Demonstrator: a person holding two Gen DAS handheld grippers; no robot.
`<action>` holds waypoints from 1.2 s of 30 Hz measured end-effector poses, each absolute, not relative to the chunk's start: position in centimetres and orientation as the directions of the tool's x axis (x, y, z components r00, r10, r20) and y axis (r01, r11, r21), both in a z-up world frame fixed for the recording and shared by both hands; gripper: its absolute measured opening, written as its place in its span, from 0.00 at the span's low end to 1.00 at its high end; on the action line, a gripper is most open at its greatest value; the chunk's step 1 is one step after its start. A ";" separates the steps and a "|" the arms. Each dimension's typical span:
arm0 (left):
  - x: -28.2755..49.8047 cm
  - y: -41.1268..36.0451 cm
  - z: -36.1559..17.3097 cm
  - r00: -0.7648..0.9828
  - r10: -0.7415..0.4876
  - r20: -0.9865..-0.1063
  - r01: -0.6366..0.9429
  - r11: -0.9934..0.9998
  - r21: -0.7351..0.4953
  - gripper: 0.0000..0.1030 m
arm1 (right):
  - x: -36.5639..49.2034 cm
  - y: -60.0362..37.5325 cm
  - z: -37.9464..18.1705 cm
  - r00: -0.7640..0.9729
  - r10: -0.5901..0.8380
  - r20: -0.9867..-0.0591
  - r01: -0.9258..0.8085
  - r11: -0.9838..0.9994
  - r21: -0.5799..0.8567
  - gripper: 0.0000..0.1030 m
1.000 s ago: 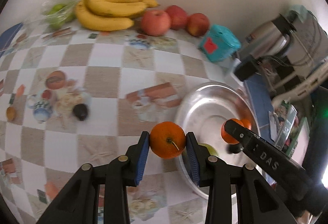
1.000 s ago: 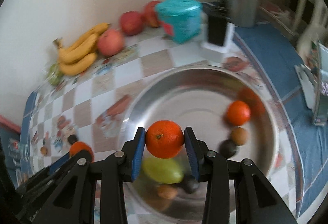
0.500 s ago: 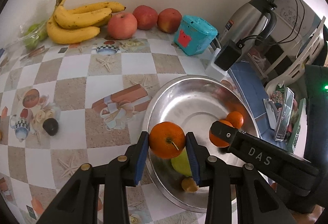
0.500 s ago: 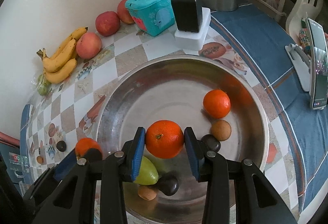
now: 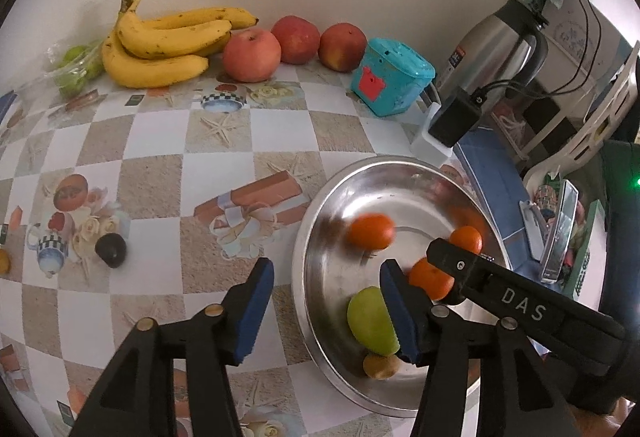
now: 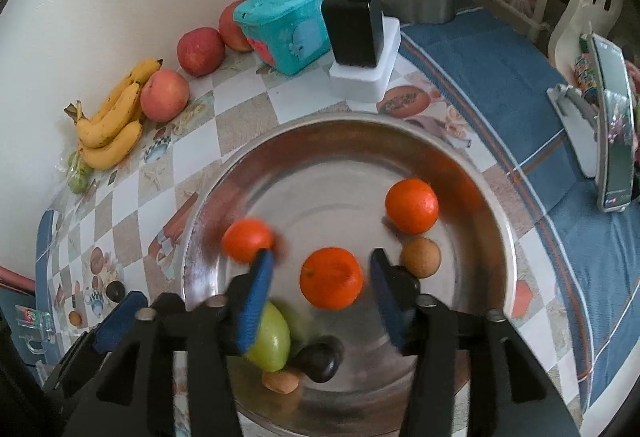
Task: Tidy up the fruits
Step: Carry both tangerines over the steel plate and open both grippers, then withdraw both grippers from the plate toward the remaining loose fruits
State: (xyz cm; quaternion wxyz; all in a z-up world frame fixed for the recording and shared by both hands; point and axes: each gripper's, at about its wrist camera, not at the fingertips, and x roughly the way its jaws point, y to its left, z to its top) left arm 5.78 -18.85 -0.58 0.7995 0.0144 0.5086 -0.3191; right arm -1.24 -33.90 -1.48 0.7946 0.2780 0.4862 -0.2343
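three oranges (image 6: 411,205), three apples (image 5: 251,55), one bowl (image 6: 496,221)

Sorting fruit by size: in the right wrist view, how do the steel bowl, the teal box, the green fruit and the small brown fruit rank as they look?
1. Steel bowl
2. Teal box
3. Green fruit, partly hidden by tongs and nearer the camera, so unsure
4. Small brown fruit

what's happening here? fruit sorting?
Yes. A person with two handheld grippers is moving fruit into the steel bowl. Both the left gripper and right gripper have just been opening, and two blurred oranges are dropping into it. Bananas and apples wait by the wall.
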 end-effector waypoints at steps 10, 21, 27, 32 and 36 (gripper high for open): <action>8.2 -15.4 0.0 0.313 -0.424 -0.850 0.377 0.877 -0.299 0.62 | -1.4 -33.8 -0.2 0.435 -0.128 -0.891 0.640 0.741 0.205 0.66; 10.0 -10.0 -0.1 0.337 -0.281 -0.898 0.199 0.954 -0.224 0.63 | -0.6 -31.7 0.6 0.453 -0.112 -0.884 0.584 0.787 0.199 0.66; 10.5 -8.4 0.1 0.350 -0.248 -0.903 0.158 0.966 -0.203 0.63 | -0.2 -30.6 1.0 0.452 -0.115 -0.884 0.559 0.810 0.180 0.66; 10.8 -7.8 -0.1 0.344 -0.235 -0.909 0.140 0.970 -0.198 0.63 | -0.1 -30.5 0.9 0.452 -0.116 -0.885 0.557 0.811 0.178 0.66; 10.7 -8.0 -0.1 0.340 -0.232 -0.911 0.152 0.970 -0.191 0.63 | -0.1 -30.5 0.8 0.447 -0.114 -0.887 0.556 0.812 0.175 0.66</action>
